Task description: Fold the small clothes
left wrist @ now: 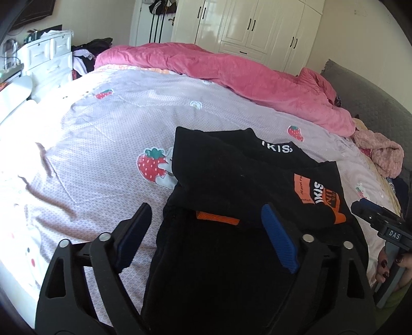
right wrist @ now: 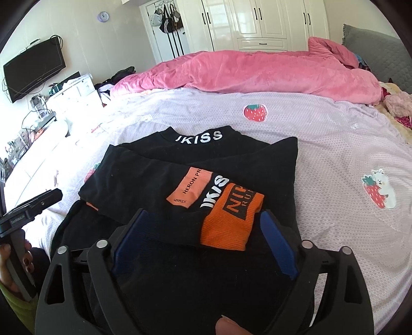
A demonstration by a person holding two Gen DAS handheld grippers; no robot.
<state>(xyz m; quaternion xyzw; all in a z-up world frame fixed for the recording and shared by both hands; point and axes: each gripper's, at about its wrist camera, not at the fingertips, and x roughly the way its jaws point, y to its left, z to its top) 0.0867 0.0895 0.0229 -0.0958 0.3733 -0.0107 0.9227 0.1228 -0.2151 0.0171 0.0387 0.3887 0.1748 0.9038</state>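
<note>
A small black sweater (left wrist: 231, 180) with white "IKISS" lettering and orange cuffs lies on the lilac strawberry bedspread (left wrist: 116, 123). Both sleeves are folded across its body. In the right wrist view the sweater (right wrist: 180, 165) shows its collar at the far end and an orange cuff (right wrist: 229, 221) nearest me. My left gripper (left wrist: 206, 219) is open and empty, hovering over the sweater's near left edge. My right gripper (right wrist: 203, 229) is open and empty, straddling the near hem by the orange cuff. The right gripper's body (left wrist: 378, 219) shows at the right edge of the left wrist view.
A pink quilt (left wrist: 244, 74) is heaped along the far side of the bed. A fluffy pink garment (left wrist: 381, 152) lies at the right by a grey headboard (left wrist: 373, 103). White drawers (left wrist: 49, 59) stand left; white wardrobes (right wrist: 257, 23) line the back wall.
</note>
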